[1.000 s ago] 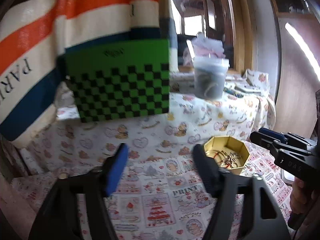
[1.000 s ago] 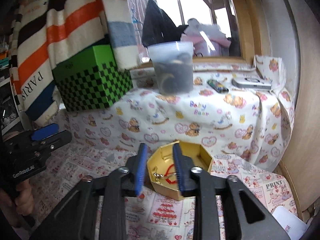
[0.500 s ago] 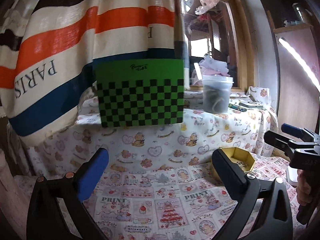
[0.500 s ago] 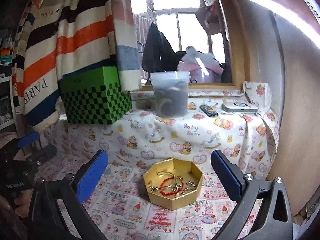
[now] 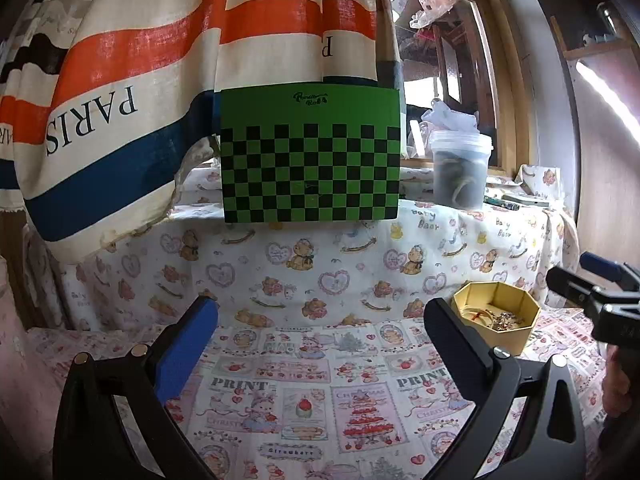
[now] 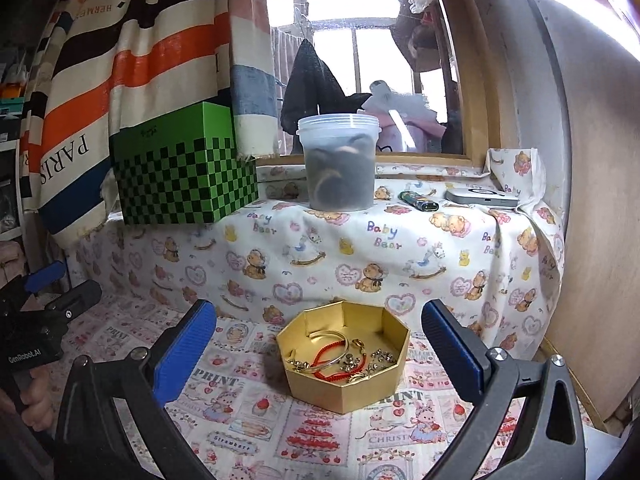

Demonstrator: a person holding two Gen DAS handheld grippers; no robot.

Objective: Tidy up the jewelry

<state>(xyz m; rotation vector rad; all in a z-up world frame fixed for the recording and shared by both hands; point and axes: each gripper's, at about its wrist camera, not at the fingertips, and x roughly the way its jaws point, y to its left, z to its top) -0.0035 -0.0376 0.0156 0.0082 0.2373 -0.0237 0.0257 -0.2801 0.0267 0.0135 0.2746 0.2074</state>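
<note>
A gold octagonal box (image 6: 352, 376) sits on the patterned cloth and holds jewelry: a gold bangle (image 6: 334, 338), a red cord bracelet (image 6: 326, 360) and small chains. It also shows at the right of the left wrist view (image 5: 496, 316). My right gripper (image 6: 320, 344) is open and empty, held back from the box with a finger on either side of it. My left gripper (image 5: 320, 336) is open and empty over bare cloth, left of the box. The right gripper also shows at the right edge of the left wrist view (image 5: 592, 284).
A raised shelf under a bear-print cloth (image 6: 360, 256) stands behind the box. On it are a green checkered box (image 6: 184, 176), a lidded plastic tub (image 6: 340, 164), a lighter (image 6: 420, 200) and a flat grey device (image 6: 480, 198). A striped curtain (image 5: 160, 80) hangs at left.
Both grippers have opened wide and drawn back and up from the gold box. The right gripper, which was narrow right at the box a second ago, now stands farther from it.
</note>
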